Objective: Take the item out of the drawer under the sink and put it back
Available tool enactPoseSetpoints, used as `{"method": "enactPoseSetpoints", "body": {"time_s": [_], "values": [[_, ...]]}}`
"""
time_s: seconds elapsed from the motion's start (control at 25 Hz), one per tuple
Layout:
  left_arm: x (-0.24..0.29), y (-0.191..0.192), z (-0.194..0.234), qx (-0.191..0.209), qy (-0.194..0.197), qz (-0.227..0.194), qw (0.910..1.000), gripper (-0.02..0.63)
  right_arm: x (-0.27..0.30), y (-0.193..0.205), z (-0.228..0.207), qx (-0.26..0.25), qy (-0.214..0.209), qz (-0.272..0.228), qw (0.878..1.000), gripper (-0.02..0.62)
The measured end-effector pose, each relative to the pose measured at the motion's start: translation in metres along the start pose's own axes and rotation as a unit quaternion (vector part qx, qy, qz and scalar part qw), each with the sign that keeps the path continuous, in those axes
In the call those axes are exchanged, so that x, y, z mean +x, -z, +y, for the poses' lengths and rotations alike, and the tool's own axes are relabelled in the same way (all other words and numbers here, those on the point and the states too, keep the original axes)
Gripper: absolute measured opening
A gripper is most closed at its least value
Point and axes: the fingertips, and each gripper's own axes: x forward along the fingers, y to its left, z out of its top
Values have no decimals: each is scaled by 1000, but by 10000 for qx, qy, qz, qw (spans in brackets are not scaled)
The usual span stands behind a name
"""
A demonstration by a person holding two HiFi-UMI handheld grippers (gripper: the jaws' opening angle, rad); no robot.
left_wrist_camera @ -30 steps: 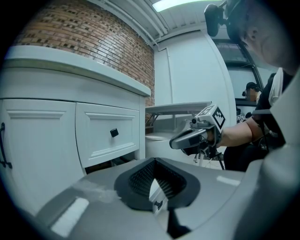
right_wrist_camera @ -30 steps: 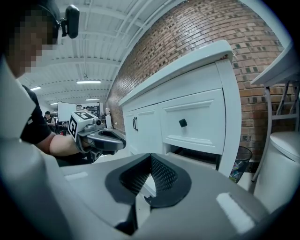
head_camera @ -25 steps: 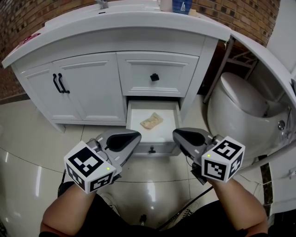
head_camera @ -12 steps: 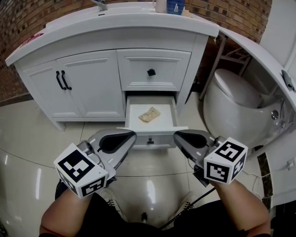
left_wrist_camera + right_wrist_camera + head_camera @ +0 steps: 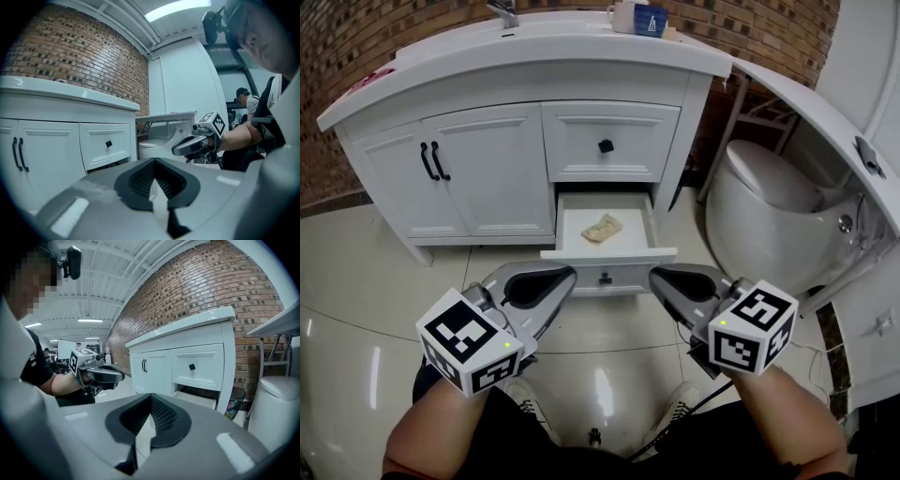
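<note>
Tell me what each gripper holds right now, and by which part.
Nothing is held. The left gripper and right gripper both have their jaws together, empty; the crumpled item lies in the open drawer.

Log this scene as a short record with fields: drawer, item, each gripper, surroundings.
drawer: lowest one of the vanity, pulled open
item: small, beige, crumpled; lies inside the drawer, nothing touching it
left gripper: jaws together, empty, held in front of the drawer
right gripper: jaws together, empty, beside the left gripper and apart from it
surroundings: upper drawer shut; toilet to the vanity's right
</note>
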Motion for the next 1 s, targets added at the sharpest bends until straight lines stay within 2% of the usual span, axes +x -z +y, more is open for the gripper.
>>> {"method": "enactPoseSetpoints", "body": {"time_s": [1.0], "values": [[7, 3, 1, 0, 85, 21, 10000, 6, 4, 2, -4, 108, 6, 56, 9999, 8]]}}
